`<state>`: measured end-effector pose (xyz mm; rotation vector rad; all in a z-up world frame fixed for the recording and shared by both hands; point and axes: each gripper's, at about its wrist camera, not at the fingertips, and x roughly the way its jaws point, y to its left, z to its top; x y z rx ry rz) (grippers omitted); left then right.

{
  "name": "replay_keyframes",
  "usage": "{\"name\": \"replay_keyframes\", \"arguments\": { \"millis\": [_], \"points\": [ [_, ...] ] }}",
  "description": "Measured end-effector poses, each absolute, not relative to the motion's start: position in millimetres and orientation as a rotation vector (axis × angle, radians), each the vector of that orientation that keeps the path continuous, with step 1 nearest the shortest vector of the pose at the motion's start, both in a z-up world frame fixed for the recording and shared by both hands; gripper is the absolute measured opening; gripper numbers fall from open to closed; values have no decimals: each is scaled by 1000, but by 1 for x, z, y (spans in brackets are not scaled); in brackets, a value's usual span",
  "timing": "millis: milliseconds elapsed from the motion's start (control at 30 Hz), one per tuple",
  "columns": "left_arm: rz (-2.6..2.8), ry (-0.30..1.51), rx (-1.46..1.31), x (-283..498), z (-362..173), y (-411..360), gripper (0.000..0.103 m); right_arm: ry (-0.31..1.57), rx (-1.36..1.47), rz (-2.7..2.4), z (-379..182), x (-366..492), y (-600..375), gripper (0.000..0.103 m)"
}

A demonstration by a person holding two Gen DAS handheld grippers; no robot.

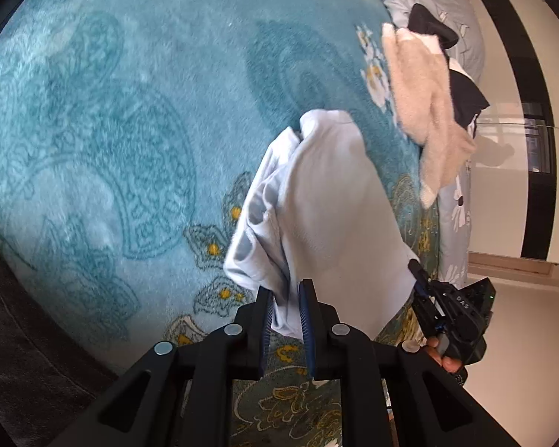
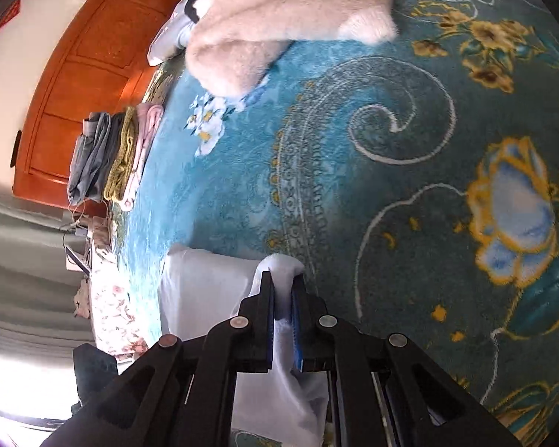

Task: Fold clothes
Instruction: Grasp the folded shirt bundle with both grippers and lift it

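STEP: fold begun, pale blue garment [image 1: 328,201] lifted off teal blanket [image 1: 111,130] | MY CLAWS: left gripper [image 1: 286,320] and right gripper [image 2: 282,316] each clamped on an edge | NEXT, my judgement: carry both edges across together, keep tension even, lay flat clear of cream fleece [image 1: 421,104].

The blanket [image 1: 130,130] on the bed was soft, fuzzy cloth. The white garment [image 1: 328,205] was thin, smooth cloth (a bit crumpled). The cream sweater [image 2: 279,18] looked fluffy. The headboard [image 2: 85,74] was shiny wood. The fingers [image 1: 307,320] were matt black plastic with ribbed blue pads.
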<state>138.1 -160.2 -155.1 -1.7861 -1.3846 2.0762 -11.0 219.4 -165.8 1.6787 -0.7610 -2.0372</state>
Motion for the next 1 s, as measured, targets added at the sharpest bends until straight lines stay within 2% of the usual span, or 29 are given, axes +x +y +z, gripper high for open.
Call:
{"name": "replay_keyframes", "arguments": {
  "millis": [67, 133, 167, 233, 400, 467, 667, 1000],
  "points": [
    [2107, -1362, -1766, 135, -150, -166, 22, -802, 1679, -2042, -169, -8, 229, 8],
    [2143, -1359, -1764, 131, -149, -174, 33, -837, 1678, -2048, -172, -5, 239, 13],
    [2157, -1361, -1767, 128, -150, -178, 35, -839, 1676, -2054, -171, -2, 242, 13],
    [2173, -1367, -1778, 121, -155, -184, 41, -848, 1666, -2069, -169, 5, 248, 27],
    [2146, -1390, -1747, 101, -176, -189, 48, -955, 1649, -2007, -181, 32, 257, 46],
    [2111, -1358, -1748, 93, -184, -185, 53, -978, 1670, -1992, -190, 40, 258, 46],
    [2030, -1338, -1737, 78, -199, -172, 55, -1099, 1659, -1946, -206, 46, 262, 46],
    [1948, -1301, -1748, 58, -204, -156, 53, -1220, 1611, -1850, -219, 52, 240, 46]
  ]
}}
